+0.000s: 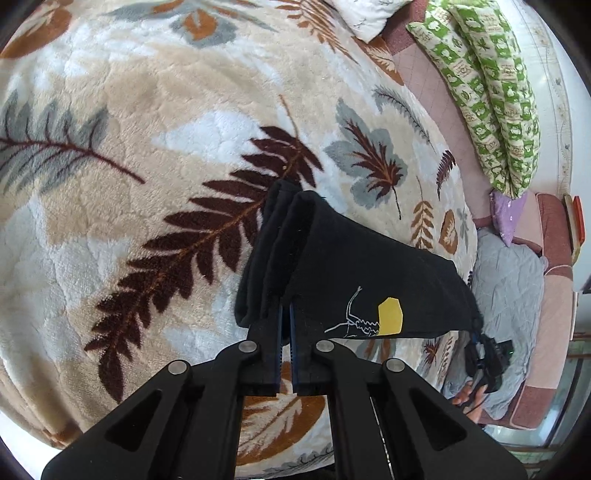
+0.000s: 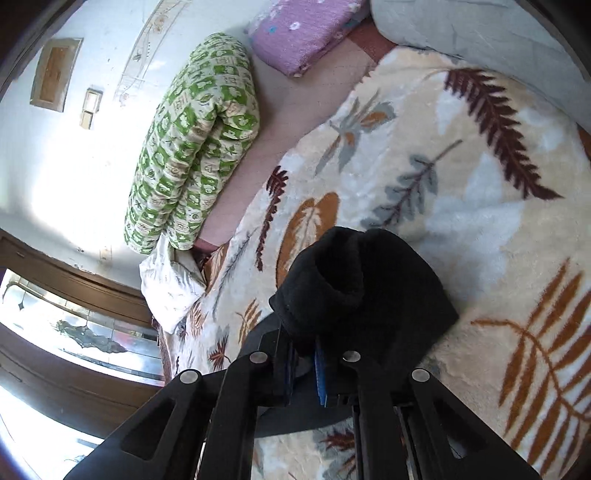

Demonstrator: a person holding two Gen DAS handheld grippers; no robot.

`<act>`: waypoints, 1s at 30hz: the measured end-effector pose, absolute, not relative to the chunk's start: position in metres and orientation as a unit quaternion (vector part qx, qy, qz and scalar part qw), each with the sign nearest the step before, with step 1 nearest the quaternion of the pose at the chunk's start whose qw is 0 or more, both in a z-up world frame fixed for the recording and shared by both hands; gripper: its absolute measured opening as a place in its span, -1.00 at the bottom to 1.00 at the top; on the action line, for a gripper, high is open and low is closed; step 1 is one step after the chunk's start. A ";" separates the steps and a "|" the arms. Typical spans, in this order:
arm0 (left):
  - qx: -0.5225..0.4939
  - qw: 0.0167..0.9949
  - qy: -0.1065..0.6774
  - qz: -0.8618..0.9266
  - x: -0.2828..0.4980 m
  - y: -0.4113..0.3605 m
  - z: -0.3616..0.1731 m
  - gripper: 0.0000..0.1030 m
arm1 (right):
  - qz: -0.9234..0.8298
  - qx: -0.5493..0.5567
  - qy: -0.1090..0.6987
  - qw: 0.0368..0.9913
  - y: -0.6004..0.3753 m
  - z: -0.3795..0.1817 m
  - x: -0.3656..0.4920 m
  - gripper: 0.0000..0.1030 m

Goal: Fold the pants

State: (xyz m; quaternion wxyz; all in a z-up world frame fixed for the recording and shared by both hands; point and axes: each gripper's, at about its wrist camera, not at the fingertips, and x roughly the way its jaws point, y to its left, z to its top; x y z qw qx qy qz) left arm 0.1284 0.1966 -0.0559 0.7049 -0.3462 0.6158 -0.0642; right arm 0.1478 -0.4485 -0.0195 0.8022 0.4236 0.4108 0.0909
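Pants (image 1: 332, 258) hanging over the leaf blanket (image 1: 147, 129) lying on the bed, stretching from centre toward four o'clock in the left wrist view, quilt roll (image 1: 491, 99) lying at two o'clock beside the wall, folded towel (image 1: 506, 214) sitting just below it, pillow (image 1: 365, 14) lying at twelve o'clock

Left gripper (image 1: 286, 314): fingertips buried in the black pants (image 1: 354, 266), pad contact unseen. Right gripper (image 2: 303, 354): tips likewise covered by bunched cloth. Beyond the left claw's right finger, a hand (image 1: 471, 397) is mostly hidden behind cloth. The leaf-print blanket (image 1: 147, 147) and the green quilt (image 2: 192, 147) run past the frame edges.
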 end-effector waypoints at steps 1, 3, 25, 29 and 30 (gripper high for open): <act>-0.343 0.704 0.619 -0.059 0.128 0.198 -0.058 -0.97 | 0.083 0.426 0.417 0.799 -0.452 -0.027 0.145 -0.83; -0.336 0.703 0.625 -0.054 0.129 0.198 -0.062 -0.97 | 0.072 0.438 0.425 0.789 -0.460 -0.046 0.140 -0.83; -0.332 0.732 0.592 -0.063 0.100 0.210 -0.021 -0.82 | 0.034 0.308 0.437 0.844 -0.443 0.018 0.086 0.13; -0.290 0.751 0.589 -0.064 0.110 0.191 -0.012 -0.71 | 0.059 0.235 0.436 0.866 -0.398 0.043 0.079 0.48; -0.286 0.752 0.589 -0.070 0.113 0.189 -0.011 -0.71 | 0.072 0.214 0.440 0.869 -0.380 0.046 0.079 0.48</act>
